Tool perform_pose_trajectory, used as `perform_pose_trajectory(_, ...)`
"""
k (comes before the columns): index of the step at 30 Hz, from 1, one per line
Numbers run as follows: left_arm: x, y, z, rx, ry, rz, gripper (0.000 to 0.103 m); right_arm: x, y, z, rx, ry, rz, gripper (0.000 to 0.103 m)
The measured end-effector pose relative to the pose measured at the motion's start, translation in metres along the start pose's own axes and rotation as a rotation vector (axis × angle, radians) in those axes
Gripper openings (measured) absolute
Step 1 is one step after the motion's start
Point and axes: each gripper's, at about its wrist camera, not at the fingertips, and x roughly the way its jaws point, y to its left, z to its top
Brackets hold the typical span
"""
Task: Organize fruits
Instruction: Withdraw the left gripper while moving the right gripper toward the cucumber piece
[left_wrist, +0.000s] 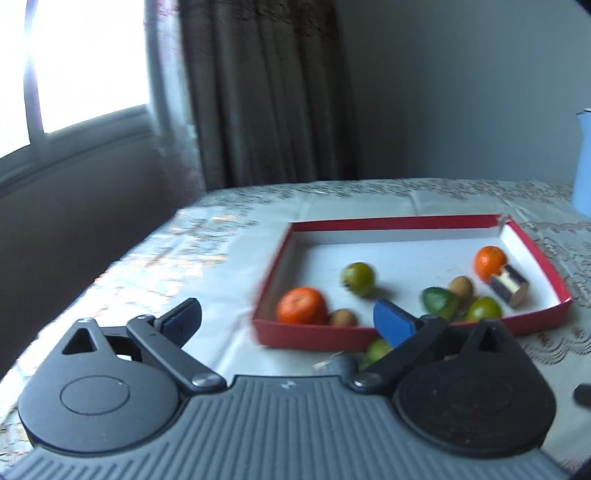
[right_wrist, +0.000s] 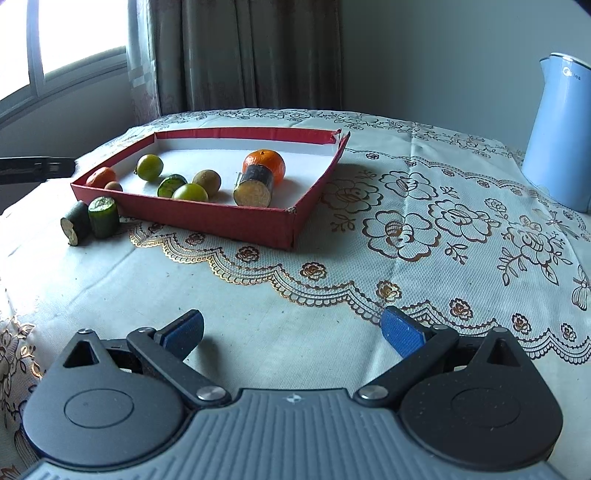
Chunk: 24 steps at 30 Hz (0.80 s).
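Left gripper (left_wrist: 288, 321): jaws spread wide, nothing between them, hovering just short of the tray's near wall.
Right gripper (right_wrist: 291, 332): jaws wide too, empty, low over bare cloth, well back from the tray.
Red tray (right_wrist: 207, 216): sits toward the table's far left; oranges, green fruits and brown ones inside.
Strays: a green piece (right_wrist: 104, 216) and a dark piece (right_wrist: 76, 223) lie just outside the tray's near-left corner.
Open room: broad stretch of tablecloth (right_wrist: 369, 258) between tray and kettle (right_wrist: 557, 136).

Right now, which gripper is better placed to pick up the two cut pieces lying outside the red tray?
Probably the left gripper: open, empty, with the cut pieces just beyond its fingers. The right gripper, also open, hangs farther away over bare tablecloth.
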Motion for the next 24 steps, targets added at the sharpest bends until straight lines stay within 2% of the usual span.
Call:
perform_pose_trajectory(7,-0.003,0.047,-0.019,-0.053,0.018,0.089,0.103,0.001,0.003,0.000,-0.020,0.008,-0.015,0.103)
perform_pose_trajectory(17,0.024,0.105,-0.051,-0.172,0.067,0.198,0.103,-0.003,0.007,-0.001,-0.035,-0.013,-0.040,0.103)
perform_pose_trajectory(18,0.028,0.112,-0.052,-0.209,0.095,0.186,0.103,-0.006,0.009,-0.001,-0.043,-0.028,-0.038,0.103)
perform_pose_trajectory(20,0.027,0.125,-0.055,-0.284,0.094,0.149,0.103,-0.013,0.012,-0.001,-0.027,-0.063,-0.009,0.103)
perform_pose_trajectory(24,0.021,0.129,-0.058,-0.313,0.067,0.148,0.103,-0.026,0.030,0.004,-0.045,-0.115,0.038,0.103)
